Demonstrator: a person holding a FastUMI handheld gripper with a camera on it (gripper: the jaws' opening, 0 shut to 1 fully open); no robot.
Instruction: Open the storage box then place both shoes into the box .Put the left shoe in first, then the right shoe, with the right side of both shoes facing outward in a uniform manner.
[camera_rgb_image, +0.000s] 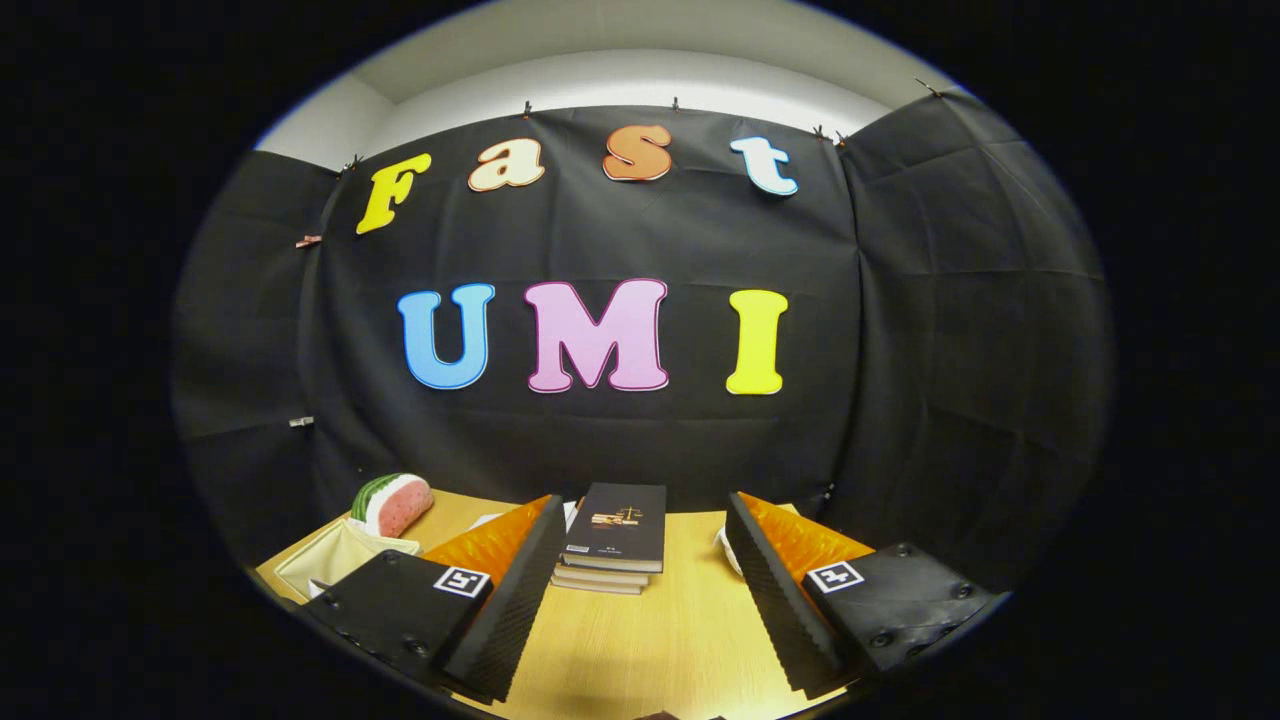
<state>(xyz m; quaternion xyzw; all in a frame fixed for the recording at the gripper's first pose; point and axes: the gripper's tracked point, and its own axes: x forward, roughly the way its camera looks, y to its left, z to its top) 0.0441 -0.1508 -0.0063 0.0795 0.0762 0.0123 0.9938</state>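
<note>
The gripper hung above a light wooden table with its two fingers spread wide apart and nothing held between them; bare tabletop showed in the gap. Each finger carried a small square marker on its upper face. Just beyond the fingertips, between the two fingers and a little toward the left one, lay a short stack of books, the top one dark-covered with a small pale design on it and paler volumes under it. To the left, partly hidden behind the left finger, stood an open cream-coloured fabric storage box near the table's left edge, its flaps turned outward and its inside pale; whether anything lay in it could not be told. Touching the far rim of that box, or resting just behind it, sat a soft toy shaped like a watermelon slice, green on the rind and pink on the cut face. Just beyond the right finger's tip, a small white object peeked out at the table's far right; it was too much hidden to say whether it was a shoe. Another pale scrap showed by the left finger's tip, beside the books, likewise too hidden to name. The black cloth wall closed off the far side of the table.
</note>
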